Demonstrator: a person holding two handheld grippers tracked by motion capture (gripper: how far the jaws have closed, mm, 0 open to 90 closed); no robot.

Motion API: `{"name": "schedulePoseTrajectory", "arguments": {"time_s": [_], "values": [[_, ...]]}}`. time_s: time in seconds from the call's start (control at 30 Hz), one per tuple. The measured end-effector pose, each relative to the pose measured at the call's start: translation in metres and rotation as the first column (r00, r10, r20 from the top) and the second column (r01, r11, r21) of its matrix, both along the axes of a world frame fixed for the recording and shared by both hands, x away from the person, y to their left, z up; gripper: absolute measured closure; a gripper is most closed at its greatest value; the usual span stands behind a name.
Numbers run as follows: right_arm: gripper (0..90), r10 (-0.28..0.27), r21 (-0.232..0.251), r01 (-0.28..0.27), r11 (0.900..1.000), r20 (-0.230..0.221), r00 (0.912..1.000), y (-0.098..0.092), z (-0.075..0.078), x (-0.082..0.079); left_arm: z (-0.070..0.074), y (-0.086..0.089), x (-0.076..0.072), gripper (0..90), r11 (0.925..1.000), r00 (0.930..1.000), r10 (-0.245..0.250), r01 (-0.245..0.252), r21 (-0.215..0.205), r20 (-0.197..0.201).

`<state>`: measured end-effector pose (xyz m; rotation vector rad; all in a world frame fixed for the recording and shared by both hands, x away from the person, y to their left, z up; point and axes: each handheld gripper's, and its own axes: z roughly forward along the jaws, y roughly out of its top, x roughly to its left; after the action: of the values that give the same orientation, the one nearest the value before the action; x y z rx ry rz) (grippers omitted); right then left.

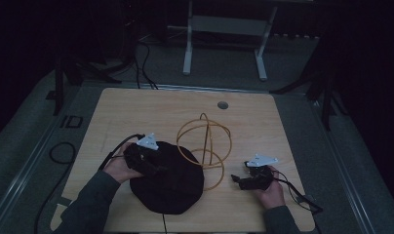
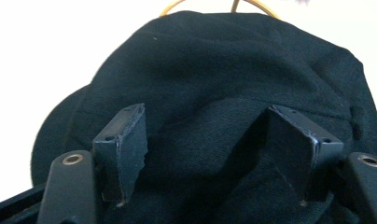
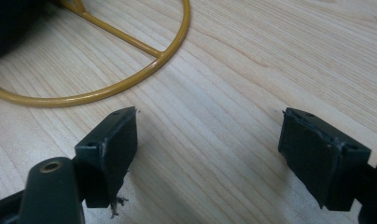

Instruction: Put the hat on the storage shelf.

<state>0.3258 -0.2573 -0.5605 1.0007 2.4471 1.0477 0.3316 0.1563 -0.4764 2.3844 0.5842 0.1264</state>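
High view: wooden tabletop [image 1: 136, 109] w/ round grommet hole [image 1: 223, 105] near far edge. Black cloth [image 1: 168, 183] lies front-centre, its right rim overlapping a yellow wire frame [image 1: 205, 146] of rings. Left tool [image 1: 148, 158] sits on cloth's left side; right tool [image 1: 244, 180] rests near front-right, just beside frame's base ring, not touching. Far half of tabletop is bare. "ID" marking [image 1: 71, 121] on floor at left. Cables [image 1: 63, 153] trail off left edge.

Left gripper view: left tool [image 2: 207, 154] jaws spread apart, cloth [image 2: 224, 79] bunched between them; pads press fabric, no firm clamp visible.

Right gripper view: right tool [image 3: 207, 149] jaws wide apart, bare wood between. Frame ring [image 3: 130, 70] lies ahead-left.
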Motion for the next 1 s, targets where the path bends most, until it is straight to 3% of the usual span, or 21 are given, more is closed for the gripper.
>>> {"name": "schedulePoseTrajectory", "arguments": {"time_s": [0.2, 0.33, 0.43, 0.63, 0.8, 0.83, 0.87, 0.9, 1.0], "values": [[19.3, 0.001, -0.001, -0.001, 1.0, 0.001, 1.0, 0.0, 0.0, 0.0, -0.002, 0.0, 0.0, 29.5, 0.9995, 0.9998, 0.005, -0.006, 0.032, 0.017], [19.3, 0.001, 0.0, -0.001, 1.0, 0.0, 1.0, 0.0, 0.0, 0.0, -0.006, 0.0, 0.002, 39.4, 0.9979, 0.9994, 0.019, -0.021, 0.061, 0.028], [19.3, 0.001, -0.001, -0.001, 1.0, 0.002, 1.0, 0.0, 0.0, 0.0, -0.009, -0.001, 0.003, 44.8, 0.997, 0.9997, 0.008, -0.01, 0.076, 0.023], [19.3, 0.0, 0.0, 0.0, 1.0, 0.0, 1.0, 0.0, 0.0, 0.0, -0.013, -0.006, 0.004, 52.4, 0.9895, 0.999, -0.017, 0.011, 0.144, 0.042], [19.3, 0.001, -0.001, -0.001, 1.0, 0.002, 1.0, 0.0, 0.0, 0.0, -0.014, -0.01, 0.002, 72.2, 0.9857, 0.9979, -0.02, 0.009, 0.168, 0.062], [19.3, 0.001, -0.001, -0.001, 1.0, 0.001, 1.0, 0.0, 0.0, 0.0, -0.014, -0.011, 0.002, 72.2, 0.9824, 0.9973, -0.036, 0.024, 0.185, 0.064], [19.3, 0.001, -0.001, -0.001, 1.0, 0.002, 1.0, 0.0, 0.0, 0.0, -0.013, -0.012, 0.001, 83.1, 0.9817, 0.9971, -0.039, 0.026, 0.188, 0.065], [19.3, 0.001, -0.001, -0.001, 1.0, 0.001, 1.0, 0.0, 0.0, 0.0, -0.012, -0.012, 0.001, 86.5, 0.9821, 0.9965, -0.04, 0.026, 0.187, 0.073], [19.3, 0.0, 0.0, 0.0, 1.0, 0.0, 1.0, 0.0, 0.0, 0.0, -0.008, -0.01, 0.001, 88.6, 0.9856, 0.996, -0.023, 0.009, 0.169, 0.086]]}}
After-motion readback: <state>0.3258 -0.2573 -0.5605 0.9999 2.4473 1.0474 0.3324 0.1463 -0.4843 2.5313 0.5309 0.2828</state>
